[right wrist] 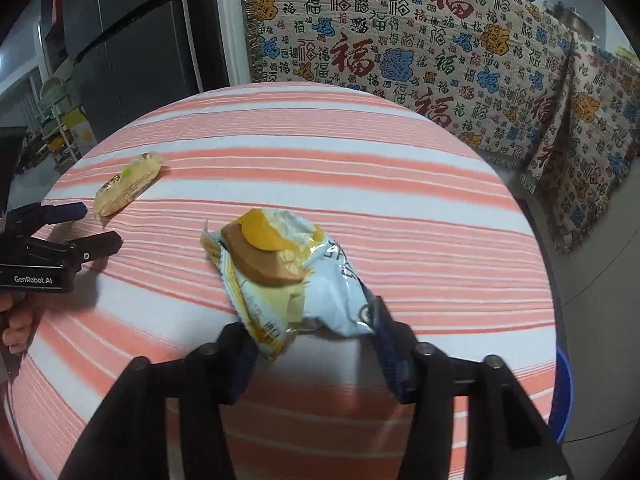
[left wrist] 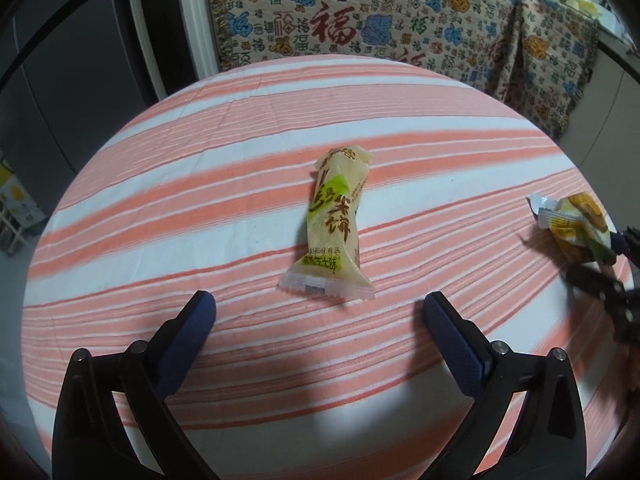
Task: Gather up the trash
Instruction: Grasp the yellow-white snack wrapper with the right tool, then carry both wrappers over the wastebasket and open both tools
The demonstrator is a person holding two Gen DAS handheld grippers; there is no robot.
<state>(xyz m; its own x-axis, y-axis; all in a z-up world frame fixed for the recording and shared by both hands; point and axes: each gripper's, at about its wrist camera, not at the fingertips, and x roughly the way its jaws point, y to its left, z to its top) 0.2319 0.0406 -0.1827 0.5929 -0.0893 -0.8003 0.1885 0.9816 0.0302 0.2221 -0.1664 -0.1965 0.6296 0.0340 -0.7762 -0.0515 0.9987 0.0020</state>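
Right gripper (right wrist: 310, 334) pinches a snack wrapper (right wrist: 280, 268); spread left gripper (right wrist: 96, 226) reads "GenRobot.AI".

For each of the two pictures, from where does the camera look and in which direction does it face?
Left wrist view: sits on the left gripper, facing forward and down at the yellow-green snack wrapper on the striped tablecloth; its open fingers show.
Right wrist view: sits on the right gripper, facing down at the crumpled wrapper between its fingers; the left gripper and a hand show at the left.
Shared: both wrappers, tablecloth, patterned blanket.
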